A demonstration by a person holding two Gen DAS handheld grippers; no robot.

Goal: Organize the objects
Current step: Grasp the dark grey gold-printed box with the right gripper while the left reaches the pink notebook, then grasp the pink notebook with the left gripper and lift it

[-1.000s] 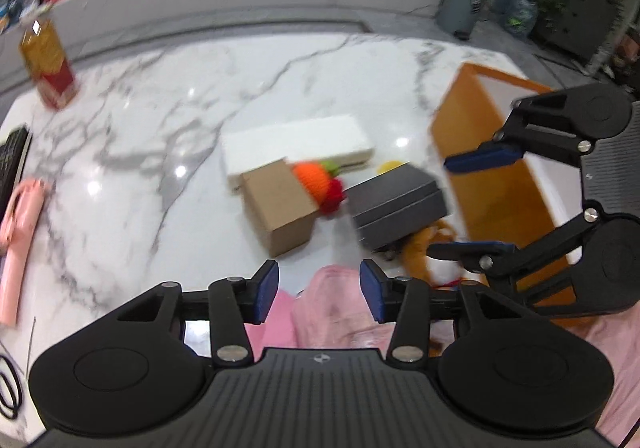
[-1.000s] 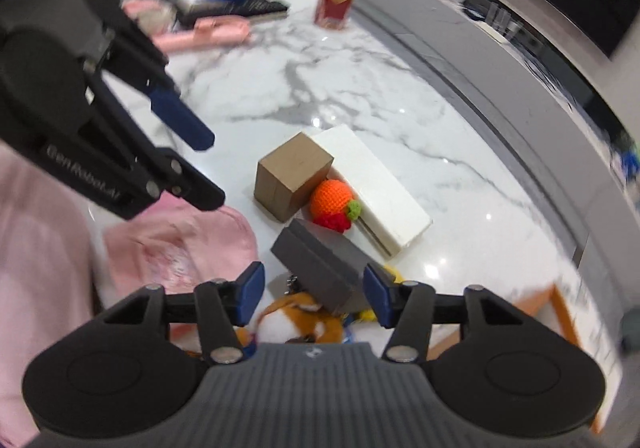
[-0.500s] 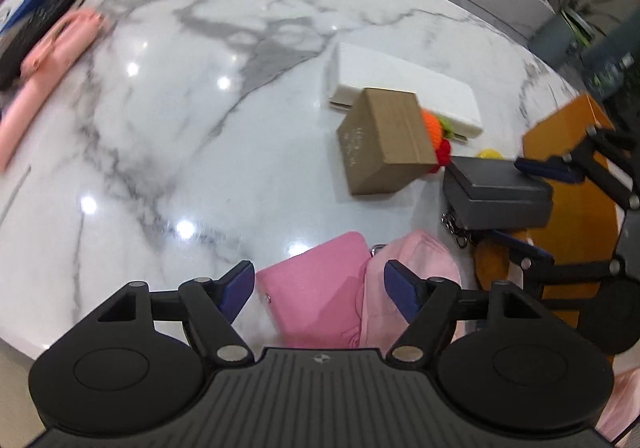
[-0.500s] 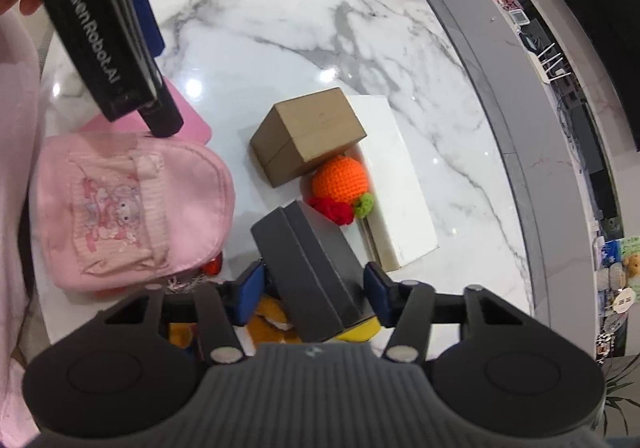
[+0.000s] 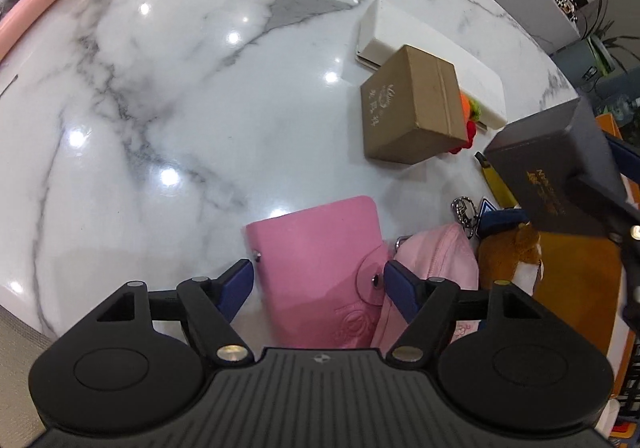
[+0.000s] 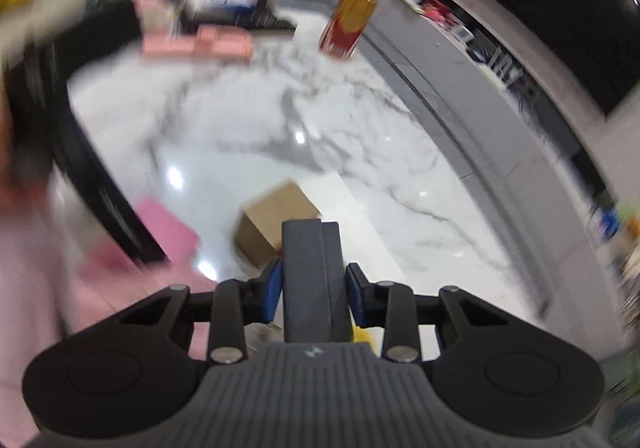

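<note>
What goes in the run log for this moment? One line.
right gripper: shut on dark grey box, lifted | left gripper: open over pink wallet

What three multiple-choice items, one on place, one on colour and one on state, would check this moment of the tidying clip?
1. Where does the brown cardboard box sit?
A. Against the long white box
B. On the pink wallet
C. Inside the orange container

2. What colour is the box in the right gripper?
A. White
B. Dark grey
C. Pink

3. What state is the left gripper in?
A. Shut on the wallet
B. Shut on the plush toy
C. Open, holding nothing

Answers:
1. A: the cardboard box lies on the marble table, against the white box's side.
2. B: the dark grey box is clamped between the blue fingers.
3. C: its fingers stand apart on either side of the pink wallet, gripping nothing.
</note>
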